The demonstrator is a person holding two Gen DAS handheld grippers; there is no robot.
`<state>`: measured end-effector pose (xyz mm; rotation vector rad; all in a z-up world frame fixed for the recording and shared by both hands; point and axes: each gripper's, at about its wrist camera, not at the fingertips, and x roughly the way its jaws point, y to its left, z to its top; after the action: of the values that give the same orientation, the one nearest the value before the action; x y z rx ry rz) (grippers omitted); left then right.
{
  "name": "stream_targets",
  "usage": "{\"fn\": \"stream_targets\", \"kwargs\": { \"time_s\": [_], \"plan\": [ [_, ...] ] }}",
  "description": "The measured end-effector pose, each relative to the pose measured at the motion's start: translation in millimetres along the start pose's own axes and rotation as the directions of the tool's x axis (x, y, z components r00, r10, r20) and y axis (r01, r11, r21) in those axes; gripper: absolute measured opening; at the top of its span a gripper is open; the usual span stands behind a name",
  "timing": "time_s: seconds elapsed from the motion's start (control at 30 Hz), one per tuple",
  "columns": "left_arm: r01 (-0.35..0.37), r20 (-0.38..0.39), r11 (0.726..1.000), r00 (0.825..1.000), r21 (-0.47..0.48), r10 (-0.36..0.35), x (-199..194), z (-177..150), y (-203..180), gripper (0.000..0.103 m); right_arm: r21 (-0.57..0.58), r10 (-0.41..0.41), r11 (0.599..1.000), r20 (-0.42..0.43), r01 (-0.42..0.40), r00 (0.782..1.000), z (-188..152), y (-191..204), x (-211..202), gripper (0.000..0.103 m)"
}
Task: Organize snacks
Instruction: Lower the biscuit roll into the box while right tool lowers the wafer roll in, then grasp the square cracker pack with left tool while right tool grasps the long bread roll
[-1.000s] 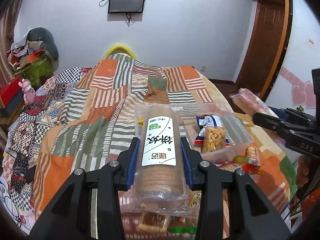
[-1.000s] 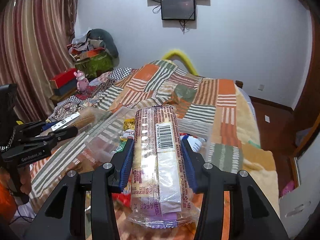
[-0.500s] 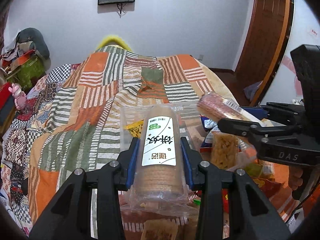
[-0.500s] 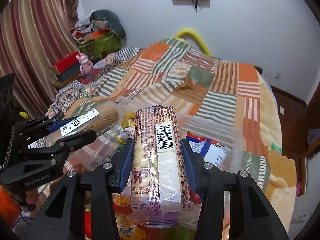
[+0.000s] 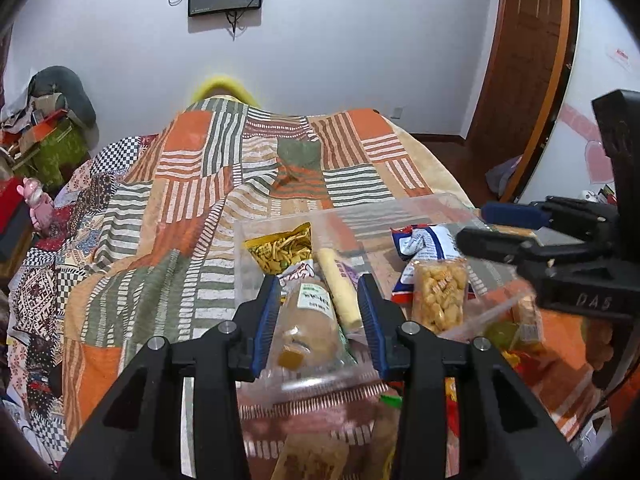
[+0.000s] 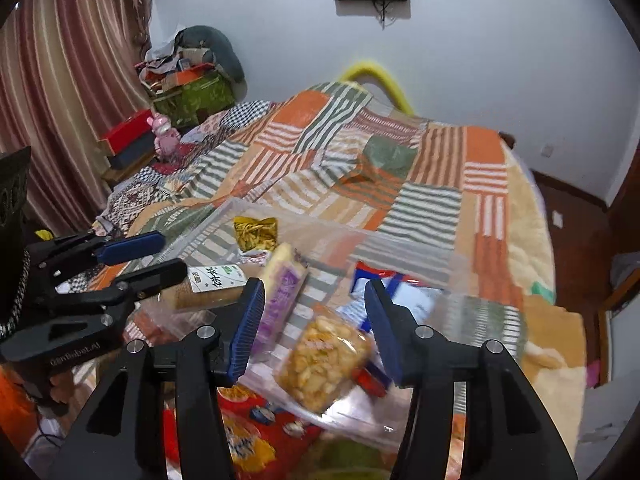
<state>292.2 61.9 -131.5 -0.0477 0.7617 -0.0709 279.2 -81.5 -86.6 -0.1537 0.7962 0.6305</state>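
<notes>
A clear plastic bin [image 5: 360,210] [image 6: 404,240] sits on the bed. My left gripper [image 5: 318,286] [image 6: 172,254] is shut on a brown biscuit roll [image 5: 308,320] [image 6: 216,284] with a white and green label, its far end tipped down into the bin. My right gripper [image 6: 313,286] [image 5: 474,224] hangs over the bin with its jaws opening and nothing pressed between the pads. The purple-wrapped cracker pack [image 6: 280,292] [image 5: 338,292] lies loose in the bin, just left of the right gripper and beside the roll.
In the bin lie a yellow bag of strips [image 6: 256,232], a blue and white packet [image 6: 400,292] and a peanut bag [image 6: 320,360]. Red snack bags [image 6: 240,440] lie in front of it. A patchwork quilt [image 6: 400,160] covers the bed; clutter stands left, a door right.
Both grippers came forward and down over the bin. The right jaws widened and the purple pack dropped out into the bin. The biscuit roll tipped downward in the left grip.
</notes>
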Motion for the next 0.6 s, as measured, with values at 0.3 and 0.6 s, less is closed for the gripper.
{"fn": "stream_targets", "kwargs": {
  "time_s": [0.3, 0.6],
  "plan": [
    [-0.003, -0.017, 1.0, 1.0, -0.019, 0.003, -36.7, -24.9, 12.4, 0.044, 0.026, -0.084, 0.996, 0.03, 0.084, 0.996, -32.3, -17.8, -45.7, 0.052],
    [-0.003, -0.1, 0.998, 0.995, -0.065, -0.004, -42.9, -70.0, 20.3, 0.047, 0.085, -0.134, 0.987, -0.021, 0.135, 0.991, -79.1, -41.9, -62.9, 0.062]
  ]
}}
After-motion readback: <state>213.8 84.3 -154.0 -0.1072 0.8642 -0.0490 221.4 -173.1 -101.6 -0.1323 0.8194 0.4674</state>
